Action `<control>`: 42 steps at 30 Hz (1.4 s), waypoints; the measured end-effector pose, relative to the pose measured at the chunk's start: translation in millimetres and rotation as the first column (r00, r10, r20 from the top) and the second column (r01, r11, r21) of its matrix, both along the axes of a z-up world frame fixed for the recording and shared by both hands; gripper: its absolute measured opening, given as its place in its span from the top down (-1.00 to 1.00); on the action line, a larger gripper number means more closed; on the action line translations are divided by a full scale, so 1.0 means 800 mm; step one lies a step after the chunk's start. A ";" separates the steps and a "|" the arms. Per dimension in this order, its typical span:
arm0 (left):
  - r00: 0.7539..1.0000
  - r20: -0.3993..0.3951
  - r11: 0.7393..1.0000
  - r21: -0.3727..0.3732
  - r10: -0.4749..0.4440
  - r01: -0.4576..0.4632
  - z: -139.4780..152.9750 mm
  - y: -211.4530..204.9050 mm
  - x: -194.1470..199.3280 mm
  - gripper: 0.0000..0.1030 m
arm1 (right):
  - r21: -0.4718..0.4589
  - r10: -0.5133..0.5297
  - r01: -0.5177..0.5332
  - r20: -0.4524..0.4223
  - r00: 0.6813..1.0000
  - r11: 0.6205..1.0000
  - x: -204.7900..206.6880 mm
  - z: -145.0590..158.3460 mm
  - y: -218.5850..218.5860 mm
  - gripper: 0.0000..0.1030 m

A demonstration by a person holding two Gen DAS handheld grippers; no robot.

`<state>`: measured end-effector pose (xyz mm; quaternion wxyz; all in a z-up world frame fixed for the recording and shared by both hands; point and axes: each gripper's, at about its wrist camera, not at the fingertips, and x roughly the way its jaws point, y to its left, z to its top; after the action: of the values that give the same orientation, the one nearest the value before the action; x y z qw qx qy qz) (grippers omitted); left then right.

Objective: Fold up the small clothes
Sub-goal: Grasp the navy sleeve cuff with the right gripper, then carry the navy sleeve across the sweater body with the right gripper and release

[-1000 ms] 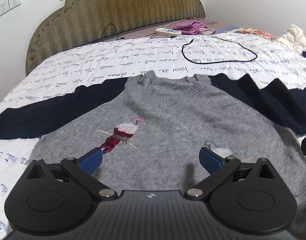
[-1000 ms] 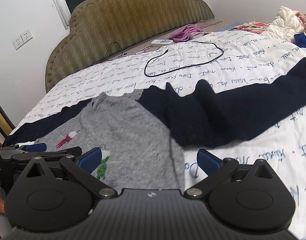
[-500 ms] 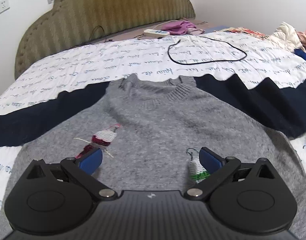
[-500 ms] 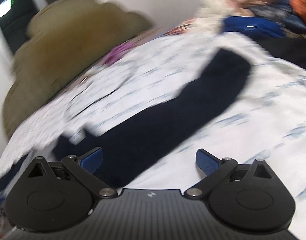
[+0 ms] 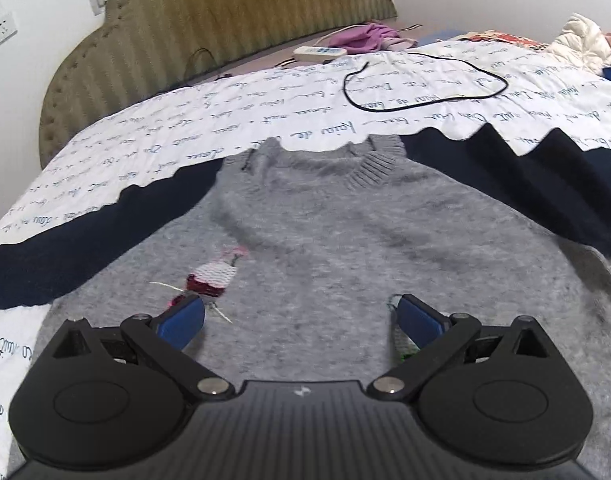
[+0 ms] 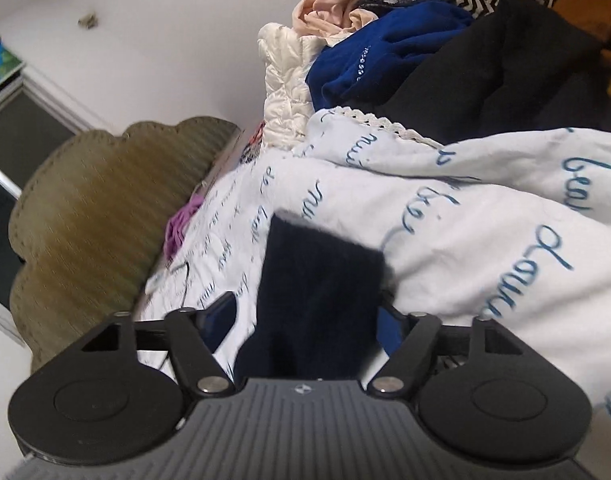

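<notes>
We see the sweater flat on the bed, body under the wide-open left tool, navy cuff between the right tool pads, jaws just been closing, grip unclear; bedcover script unreadable.

Sweater flat on bedspread

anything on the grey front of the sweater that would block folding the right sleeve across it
Nothing visible: the sweater's grey front lies bare, apart from the left gripper hovering open over it. The navy sleeve end sits between the right gripper's fingers.
</notes>
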<state>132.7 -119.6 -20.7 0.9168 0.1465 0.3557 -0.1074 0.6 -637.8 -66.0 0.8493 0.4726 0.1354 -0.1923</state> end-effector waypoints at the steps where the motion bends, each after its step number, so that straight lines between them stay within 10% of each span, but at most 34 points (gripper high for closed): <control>1: 1.000 -0.007 1.000 -0.007 0.004 -0.004 0.001 0.002 0.002 -1.00 | 0.002 0.004 -0.004 0.001 1.000 1.000 0.003 0.000 -0.001 0.05; 3: 0.999 -0.031 1.000 -0.015 0.018 -0.019 0.002 0.005 0.007 -1.00 | -0.012 -0.007 0.007 -0.020 1.000 1.000 0.006 0.003 -0.001 0.72; 10: 0.999 -0.011 0.999 0.030 0.045 -0.045 0.004 0.019 0.008 -1.00 | -0.211 -0.118 0.098 -0.087 0.989 0.973 -0.028 0.054 0.007 0.76; 20: 0.996 0.019 0.996 0.041 0.083 -0.084 0.014 0.057 0.011 -1.00 | -0.576 -0.326 0.211 -0.101 0.940 0.789 -0.092 0.155 0.064 0.76; 31: 0.994 0.014 0.994 0.007 0.105 -0.105 0.017 0.106 0.014 -1.00 | -0.661 0.055 -0.076 -0.052 0.997 0.746 -0.022 0.201 0.277 0.76; 42: 0.980 0.045 0.980 0.013 0.196 -0.197 0.023 0.184 0.026 -1.00 | -0.561 0.425 -0.417 -0.125 0.897 0.715 0.117 0.170 0.507 0.76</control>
<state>153.1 27.6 -2.0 0.9291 0.1209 0.3493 -0.0099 94.1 -232.1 69.8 0.9735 0.1521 0.1692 -0.0230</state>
